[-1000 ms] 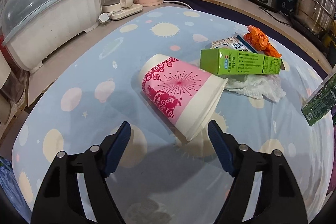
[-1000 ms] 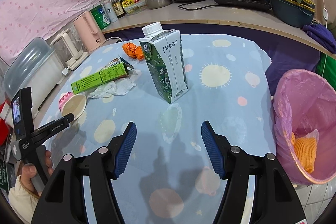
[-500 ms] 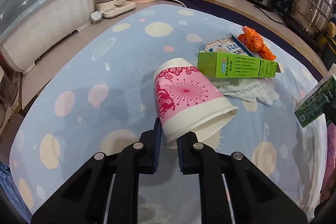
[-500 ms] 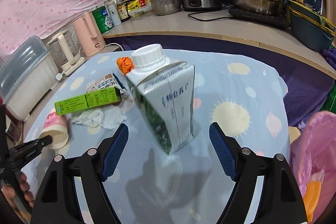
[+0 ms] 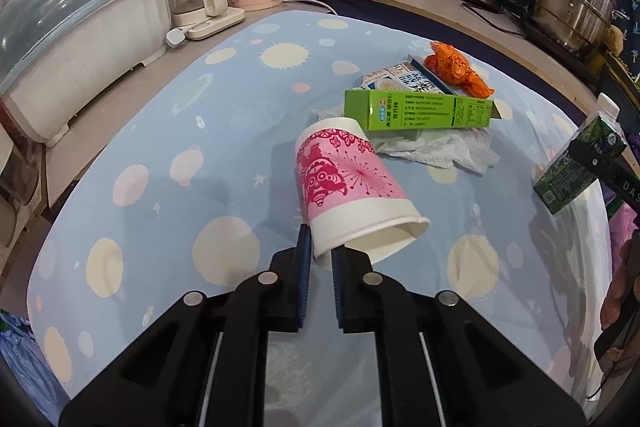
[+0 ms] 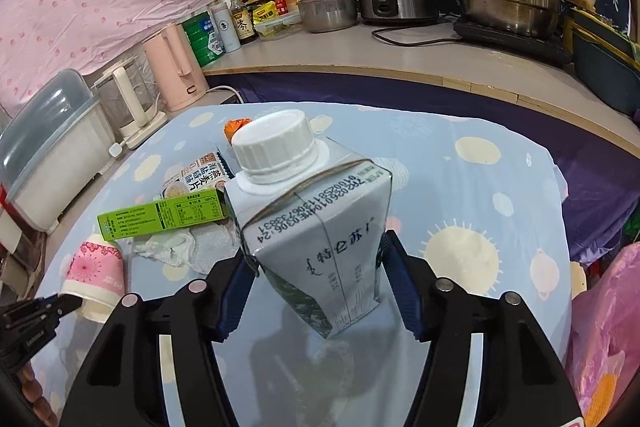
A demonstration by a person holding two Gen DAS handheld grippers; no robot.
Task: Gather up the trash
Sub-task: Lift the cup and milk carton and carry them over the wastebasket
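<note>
Holding both pickups: left gripper (image 5: 319, 259) is clamped on the paper cup (image 5: 352, 187) rim over the table (image 5: 168, 219); right gripper (image 6: 316, 287) pinches the milk carton (image 6: 320, 227). Next, likely carry both to the pink bin bag (image 6: 604, 327) and release.

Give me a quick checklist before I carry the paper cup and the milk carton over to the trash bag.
1. Left gripper shut on paper cup rim: ok.
2. Cup grip is secure: cannot tell, only the rim wall is pinched.
3. Right gripper shut on milk carton: ok.
4. Carton cap on: ok.
5. Pink trash bag within view at right: ok.
6. Bag mouth open: cannot tell.
</note>
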